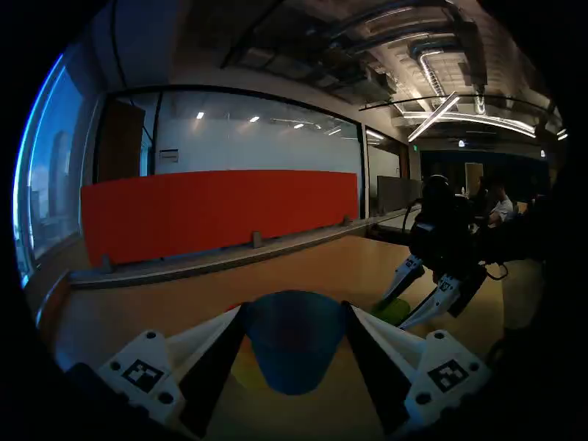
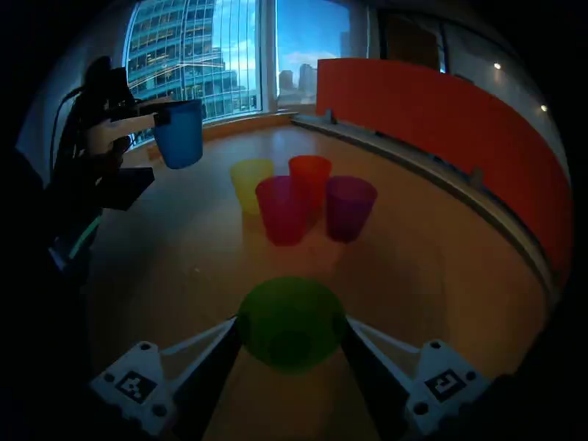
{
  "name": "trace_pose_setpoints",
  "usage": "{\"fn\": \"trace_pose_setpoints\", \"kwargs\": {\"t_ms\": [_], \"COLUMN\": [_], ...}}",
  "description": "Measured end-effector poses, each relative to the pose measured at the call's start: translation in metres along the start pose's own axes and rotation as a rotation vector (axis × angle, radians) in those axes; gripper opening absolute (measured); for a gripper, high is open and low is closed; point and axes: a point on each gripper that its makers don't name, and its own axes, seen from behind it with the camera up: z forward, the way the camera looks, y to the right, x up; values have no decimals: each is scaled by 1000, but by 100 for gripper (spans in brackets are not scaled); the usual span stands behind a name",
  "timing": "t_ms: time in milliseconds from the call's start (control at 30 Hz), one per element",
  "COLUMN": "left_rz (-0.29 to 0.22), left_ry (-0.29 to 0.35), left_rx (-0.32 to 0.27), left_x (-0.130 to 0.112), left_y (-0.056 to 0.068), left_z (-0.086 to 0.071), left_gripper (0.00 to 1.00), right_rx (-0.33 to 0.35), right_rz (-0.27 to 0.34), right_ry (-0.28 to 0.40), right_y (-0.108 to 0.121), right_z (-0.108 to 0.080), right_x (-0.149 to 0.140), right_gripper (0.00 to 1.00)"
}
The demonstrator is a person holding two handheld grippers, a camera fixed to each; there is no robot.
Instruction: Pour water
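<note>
Looks like light, slick, thin plastic, so I'd squeeze mid-wall gently: left gripper [image 1: 294, 312] is pinching the blue cup [image 1: 294, 356] held up well apart from the red cup [image 2: 283, 209], right gripper [image 2: 290, 323] pinching the green cup [image 2: 290, 349] near it.

the left gripper [image 1: 294, 309], held high and level, pinches a blue cup [image 1: 294, 353] between both fingers [image 1: 213, 351], while the right gripper [image 2: 290, 321], held lower with fingers angled downward, clamps a green cup [image 2: 290, 334] the same way.
</note>
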Motion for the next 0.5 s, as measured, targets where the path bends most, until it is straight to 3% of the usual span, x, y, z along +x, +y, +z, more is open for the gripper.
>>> {"fn": "trace_pose_setpoints", "kwargs": {"t_ms": [500], "left_rz": [-1], "left_ry": [-6], "left_rx": [4], "left_x": [0], "left_y": [-1], "left_z": [-2], "left_gripper": [90], "right_rx": [-13], "right_rz": [3], "right_ry": [-8], "right_y": [0], "right_z": [-3], "right_x": [-6], "right_gripper": [100]}}
